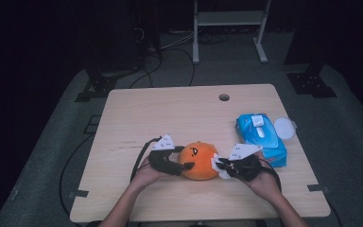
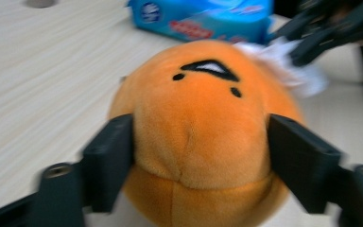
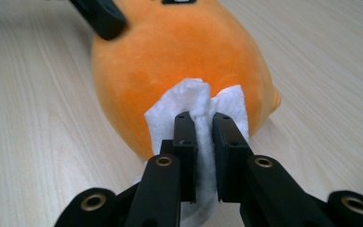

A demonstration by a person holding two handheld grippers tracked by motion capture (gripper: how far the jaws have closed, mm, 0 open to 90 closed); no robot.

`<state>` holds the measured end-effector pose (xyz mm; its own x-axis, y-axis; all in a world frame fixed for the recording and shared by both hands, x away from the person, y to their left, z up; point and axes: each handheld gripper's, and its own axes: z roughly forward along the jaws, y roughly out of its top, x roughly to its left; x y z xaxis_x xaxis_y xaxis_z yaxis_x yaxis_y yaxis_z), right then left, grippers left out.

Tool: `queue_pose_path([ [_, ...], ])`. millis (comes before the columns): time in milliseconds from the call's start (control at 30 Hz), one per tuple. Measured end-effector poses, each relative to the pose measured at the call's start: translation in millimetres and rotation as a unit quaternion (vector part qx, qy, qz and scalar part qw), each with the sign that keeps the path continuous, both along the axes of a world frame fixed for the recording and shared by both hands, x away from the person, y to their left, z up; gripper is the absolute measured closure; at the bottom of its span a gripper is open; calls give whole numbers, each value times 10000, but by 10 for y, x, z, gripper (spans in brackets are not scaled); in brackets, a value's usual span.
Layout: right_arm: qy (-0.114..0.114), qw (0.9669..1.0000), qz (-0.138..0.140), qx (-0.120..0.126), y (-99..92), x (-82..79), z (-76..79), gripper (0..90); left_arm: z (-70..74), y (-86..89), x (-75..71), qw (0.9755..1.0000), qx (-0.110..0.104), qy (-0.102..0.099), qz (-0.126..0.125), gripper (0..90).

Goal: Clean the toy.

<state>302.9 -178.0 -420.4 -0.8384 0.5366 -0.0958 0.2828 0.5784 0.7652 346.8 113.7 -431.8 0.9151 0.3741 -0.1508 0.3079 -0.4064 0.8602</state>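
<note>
Both forearms entered from the near edge of the table (image 1: 137,109), hands angled inward toward each other. The left hand (image 1: 147,174) held the left gripper (image 1: 185,166), its jaws spread around the near lower part of an orange plush toy (image 1: 198,161); in the left gripper view each jaw pressed into the plush (image 2: 201,132) on either side, so it was clamped on the toy. The right hand (image 1: 263,182) held the right gripper (image 1: 221,164) pointing left, jaws drawn narrow and pinching a crumpled white wipe (image 1: 219,169). In the right gripper view the wipe (image 3: 196,111) bulged out between and beyond the jaw tips and lay against the side of the toy (image 3: 179,56).

The toy sat on the table near the front edge, roughly centred, between the two grippers — its stitched black face pointed up and away from the person. One jaw of the left gripper (image 3: 101,19) showed at the toy's far side in the right gripper view.

Just beyond the right hand lay a blue wipe pack (image 1: 261,138), its round white lid (image 1: 283,127) flipped open to the right. Farther back, a round hole (image 1: 224,97) in the tabletop. Past the table — cables on the floor (image 1: 170,52) and a white frame (image 1: 229,21).
</note>
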Motion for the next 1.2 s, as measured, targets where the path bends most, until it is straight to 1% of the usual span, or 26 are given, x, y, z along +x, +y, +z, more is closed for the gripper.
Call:
queue_pose_path([
  [67,-2,10000,-9,-43,2,-9,-10,803,2,22,0,10000,4,-23,-20,209],
  [100,-2,10000,2,-12,3,-13,-8,803,-7,19,-5,10000,31,-56,-13,244],
  [133,-9,10000,19,7,11,-21,2,803,-15,7,-12,9999,76,-131,13,281],
  [167,-33,10000,35,31,36,-34,18,803,-15,-13,-23,9997,112,-221,34,310],
  [200,-69,9999,75,54,78,-54,38,803,-5,-37,-38,9995,119,-303,4,329],
  [233,-93,9997,176,115,128,-78,60,803,7,-67,-61,9990,140,-422,-54,343],
  [267,-79,9994,268,196,185,-101,81,803,18,-103,-90,9982,212,-559,-103,351],
  [300,-131,9991,352,173,241,-118,99,803,31,-127,-111,9968,354,-694,-152,357],
  [333,-200,9989,399,112,286,-130,113,803,42,-135,-123,9961,434,-749,-150,358],
  [367,-231,9988,417,87,304,-129,122,803,40,-132,-124,9965,410,-721,-110,357],
  [500,-51,9989,332,313,215,-68,108,803,-6,-84,-88,9979,237,-597,-114,360],
  [567,-66,9991,285,307,183,-60,94,803,-8,-78,-82,9979,244,-592,-118,358],
  [600,-25,9991,285,324,173,-56,86,803,-8,-81,-84,9979,250,-587,-110,349],
  [633,-22,9990,286,334,172,-52,80,803,-6,-86,-84,9982,257,-543,-86,334],
  [700,-20,9991,271,317,187,-59,70,803,6,-102,-63,9995,136,-280,-35,232],
  [733,-35,9990,286,336,203,-62,68,804,6,-118,-58,9997,119,-229,19,203],
  [767,-27,9990,297,333,226,-73,69,803,4,-130,-58,9993,207,-325,26,210],
  [833,-87,9990,344,263,272,-96,66,804,0,-139,-75,9980,353,-530,15,287],
  [867,-123,9991,347,226,278,-101,68,804,2,-135,-80,9979,346,-548,31,314],
  [933,-75,9990,342,270,241,-77,82,805,-3,-126,-84,9976,348,-596,35,347],
  [967,-43,9991,316,297,212,-61,85,805,-3,-122,-82,9975,362,-598,35,354],
  [1067,-86,9996,170,219,125,-29,76,805,-9,-102,-73,9979,342,-556,35,354],
  [1100,-85,9997,114,189,90,-27,69,805,-9,-109,-78,9980,302,-558,25,351],
  [1167,-80,9997,94,215,82,-47,72,806,7,-148,-109,9970,335,-698,-26,347],
  [1200,-98,9997,107,212,102,-62,80,806,18,-181,-136,9959,373,-818,-98,347],
])
